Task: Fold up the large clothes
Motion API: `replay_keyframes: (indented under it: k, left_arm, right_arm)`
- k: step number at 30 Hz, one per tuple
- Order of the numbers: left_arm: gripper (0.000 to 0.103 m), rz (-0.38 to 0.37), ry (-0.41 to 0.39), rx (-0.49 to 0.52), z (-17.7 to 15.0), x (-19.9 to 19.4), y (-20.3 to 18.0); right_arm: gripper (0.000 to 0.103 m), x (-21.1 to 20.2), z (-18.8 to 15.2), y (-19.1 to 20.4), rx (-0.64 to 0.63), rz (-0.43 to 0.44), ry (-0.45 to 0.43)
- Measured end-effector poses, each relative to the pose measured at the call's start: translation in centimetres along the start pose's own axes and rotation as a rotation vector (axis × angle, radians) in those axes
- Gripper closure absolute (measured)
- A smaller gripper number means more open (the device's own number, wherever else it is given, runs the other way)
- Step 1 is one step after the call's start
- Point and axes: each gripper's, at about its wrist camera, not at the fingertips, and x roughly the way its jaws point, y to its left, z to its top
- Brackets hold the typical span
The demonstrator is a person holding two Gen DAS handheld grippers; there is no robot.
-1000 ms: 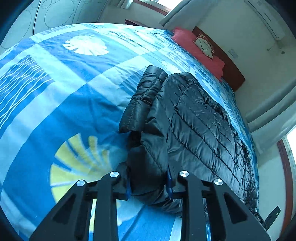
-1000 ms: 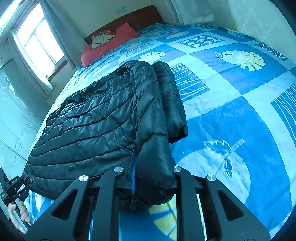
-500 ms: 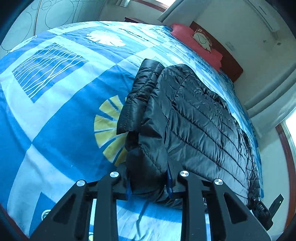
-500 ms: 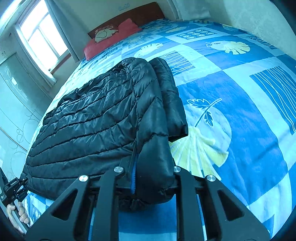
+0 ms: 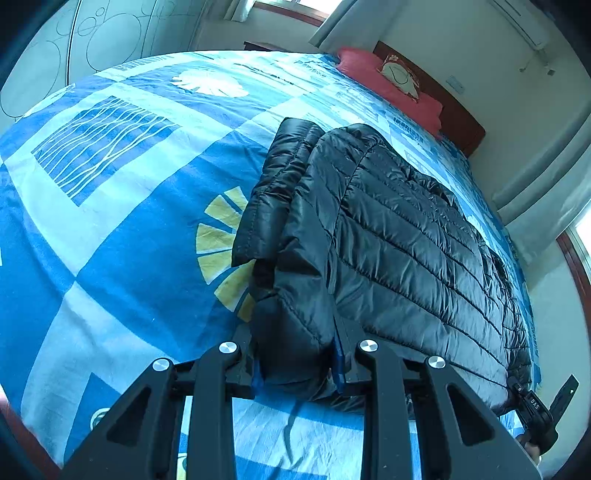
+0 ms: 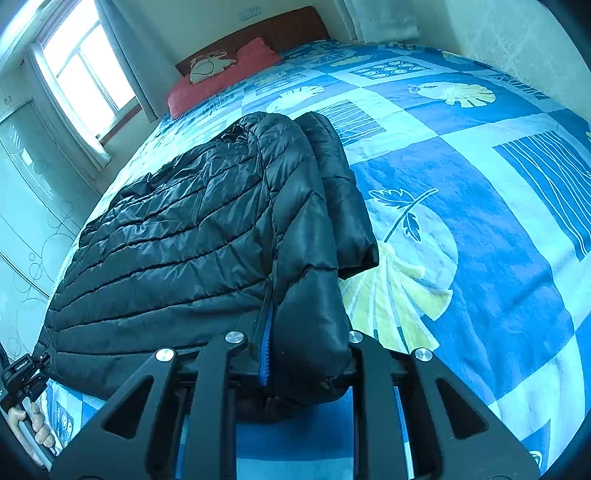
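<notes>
Both claws, left claw (image 5: 297, 363) and right claw (image 6: 306, 363), clench the black puffer jacket (image 5: 399, 236) lying half-folded on the bed (image 5: 122, 236). Next, I judge, carry this held edge across for another fold.

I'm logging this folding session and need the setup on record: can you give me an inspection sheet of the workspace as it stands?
Surface: bed with a blue patterned cover, lightly creased.
Job's things: black puffer jacket lying on the bed, one side folded over with a sleeve along the fold.
Clutter: red pillow at the headboard; nothing else on the bed.
Grippers: left gripper shut on a bunched jacket edge; right gripper shut on another edge, by the blue zip.
Cables: nothing seen.
Surroundings: window with curtains, wardrobe doors, air conditioner high on the wall.
</notes>
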Motion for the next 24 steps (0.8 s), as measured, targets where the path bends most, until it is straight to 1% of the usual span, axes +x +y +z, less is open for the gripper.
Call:
replay_keyframes:
  k: [10, 12, 14, 15, 16, 18, 19, 20, 24]
  left_arm:
    - [0.075, -0.006, 0.006, 0.006, -0.2, -0.3, 0.2]
    - [0.073, -0.008, 0.012, 0.011, -0.1, -0.1, 0.3]
    - [0.070, -0.001, 0.012, 0.029, 0.0, -0.1, 0.2]
    - [0.065, 0.008, 0.010, 0.053, 0.1, -0.2, -0.1]
    - [0.061, 0.021, 0.009, 0.075, 0.1, -0.3, -0.2]
    - [0.044, 0.040, 0.010, 0.106, 0.1, -0.6, -0.3]
    - [0.041, 0.050, 0.016, 0.119, 0.0, -0.7, -0.3]
    - [0.038, 0.047, 0.022, 0.128, 0.0, -0.9, -0.2]
    - [0.034, 0.037, 0.056, 0.153, -0.2, -1.8, 0.5]
  right_arm:
    - [0.084, -0.4, 0.0, -0.2, 0.005, -0.001, 0.011]
    - [0.082, -0.2, 0.2, -0.2, -0.003, -0.009, 0.022]
    - [0.071, -0.2, 0.5, -0.1, -0.006, -0.035, 0.028]
    - [0.069, -0.3, 0.5, -0.2, -0.002, -0.044, 0.032]
    - [0.064, -0.3, 0.5, -0.4, 0.001, -0.047, 0.037]
    - [0.058, -0.6, 0.5, -0.5, 0.003, -0.055, 0.045]
    - [0.054, -0.8, 0.5, -0.6, 0.001, -0.062, 0.048]
    - [0.053, -1.2, 0.5, -0.6, -0.001, -0.075, 0.049]
    - [0.052, -2.9, 0.4, -0.9, -0.007, -0.103, 0.050]
